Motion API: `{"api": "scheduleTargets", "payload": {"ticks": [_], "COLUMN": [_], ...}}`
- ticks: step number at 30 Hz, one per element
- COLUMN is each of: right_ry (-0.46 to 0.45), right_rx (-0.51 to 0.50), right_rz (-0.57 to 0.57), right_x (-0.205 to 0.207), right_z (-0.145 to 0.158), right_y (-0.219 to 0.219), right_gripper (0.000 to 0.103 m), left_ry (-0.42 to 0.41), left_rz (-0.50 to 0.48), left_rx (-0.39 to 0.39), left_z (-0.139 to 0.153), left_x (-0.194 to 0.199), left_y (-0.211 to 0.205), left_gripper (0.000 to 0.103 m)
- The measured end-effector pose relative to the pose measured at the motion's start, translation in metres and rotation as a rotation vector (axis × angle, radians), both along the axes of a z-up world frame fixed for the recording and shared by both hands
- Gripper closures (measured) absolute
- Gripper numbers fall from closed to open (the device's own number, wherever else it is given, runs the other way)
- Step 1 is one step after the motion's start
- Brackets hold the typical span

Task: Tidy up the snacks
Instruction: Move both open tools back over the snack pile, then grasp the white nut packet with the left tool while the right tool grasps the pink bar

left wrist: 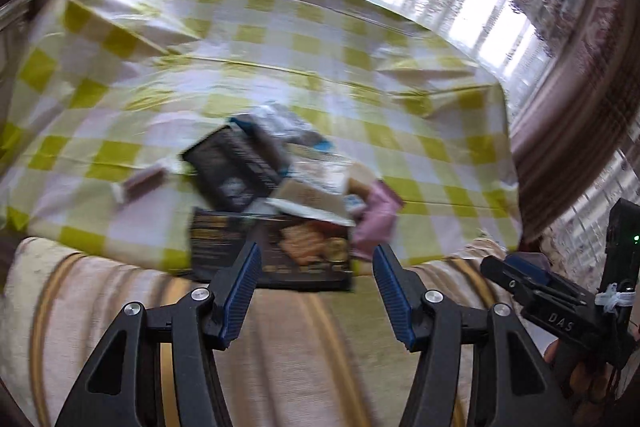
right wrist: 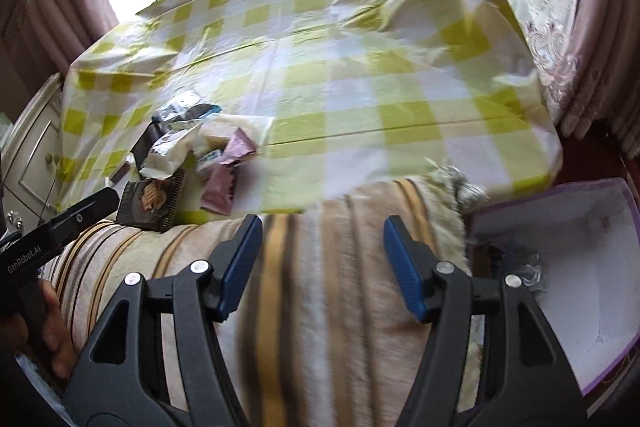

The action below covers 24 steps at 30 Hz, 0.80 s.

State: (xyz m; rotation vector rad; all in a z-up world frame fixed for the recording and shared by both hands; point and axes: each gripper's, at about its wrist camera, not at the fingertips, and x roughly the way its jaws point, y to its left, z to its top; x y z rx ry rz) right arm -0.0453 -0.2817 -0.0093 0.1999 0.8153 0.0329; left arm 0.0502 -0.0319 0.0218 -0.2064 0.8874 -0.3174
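Both my grippers hang released and empty: the left gripper (left wrist: 316,263) just short of the snack pile (left wrist: 276,183) on the checked surface (left wrist: 360,67), the right gripper (right wrist: 322,239) with that pile ahead-left.

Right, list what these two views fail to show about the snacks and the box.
- Snack pile, left wrist view: motion blur smears the wrappers, so print and count are unreadable.
- Dark biscuit box, left wrist view: its near edge sits behind the left gripper.
- White box, right wrist view: the picture edge and the right gripper cut it off; contents are a dark blur.
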Motion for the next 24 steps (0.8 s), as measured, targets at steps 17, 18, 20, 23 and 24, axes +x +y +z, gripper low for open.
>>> {"api": "scheduleTargets", "payload": {"ticks": [17,18,20,23,24], "right_ry": [0.083,0.087,0.096,0.105,0.109], "right_rx": [-0.035,-0.034,-0.035,-0.050,-0.056], "right_rz": [0.135,0.137,0.141,0.146,0.147], "right_x": [0.073,0.076,0.082,0.088,0.090], "right_z": [-0.019,-0.021,-0.023,-0.027,-0.029], "right_y": [0.072,0.073,0.077,0.082,0.083], "right_gripper": [0.034,0.034,0.034,0.034,0.034], "left_ry": [0.063,0.061,0.060,0.062,0.061], "left_rz": [0.058,0.046,0.021,-0.020,-0.032], "left_rx": [-0.036,-0.035,-0.038,-0.041,-0.041], "left_z": [-0.017,-0.017,-0.016,-0.016,-0.015], "left_x": [0.026,0.028,0.032,0.042,0.045], "left_y": [0.064,0.061,0.055,0.041,0.036], "left_gripper": [0.044,0.044,0.044,0.044,0.044]}}
